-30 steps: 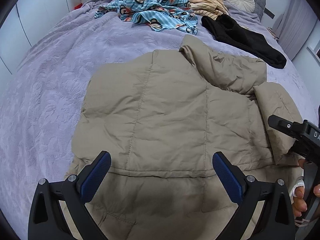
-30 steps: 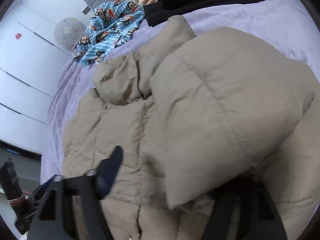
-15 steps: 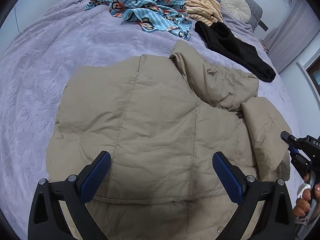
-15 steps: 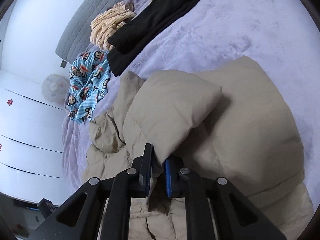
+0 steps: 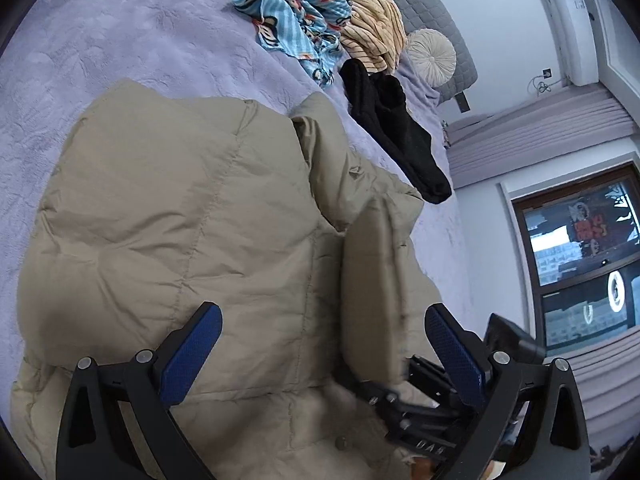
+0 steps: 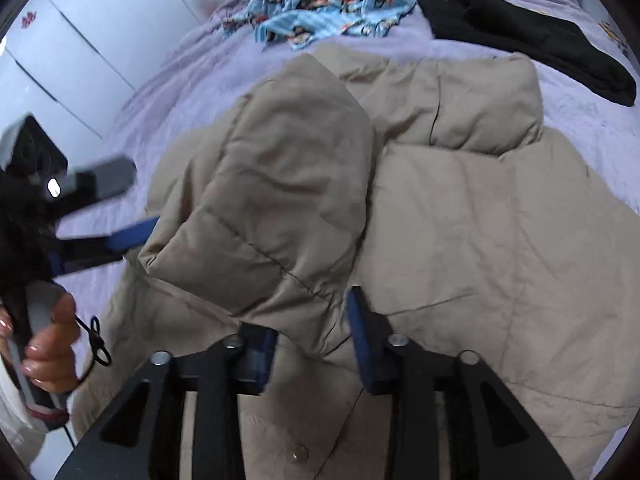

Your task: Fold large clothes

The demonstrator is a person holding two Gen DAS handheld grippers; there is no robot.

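1. Since the earlier frame, the right tool (image 6: 310,344) swung the beige puffer jacket's (image 5: 168,216) sleeve (image 6: 272,200) over the jacket's body.
2. Right tool's blue pads flanked the sleeve cuff; whether they pinched it, I cannot tell.
3. Left tool (image 5: 320,356) hung spread above the jacket on the lilac bed (image 5: 120,40).

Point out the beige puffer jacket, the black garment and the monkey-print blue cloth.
beige puffer jacket (image 5: 168,216): left wrist view, on its broad quilted back panel.
black garment (image 5: 396,132): left wrist view, on its middle, lying on the bed.
monkey-print blue cloth (image 6: 332,8): right wrist view, on its crumpled centre.

Lilac bedspread (image 5: 120,40); grey quilted headboard (image 5: 436,12); white wardrobe doors (image 6: 80,48); dark window (image 5: 580,260); wall-mounted AC unit (image 5: 568,24).
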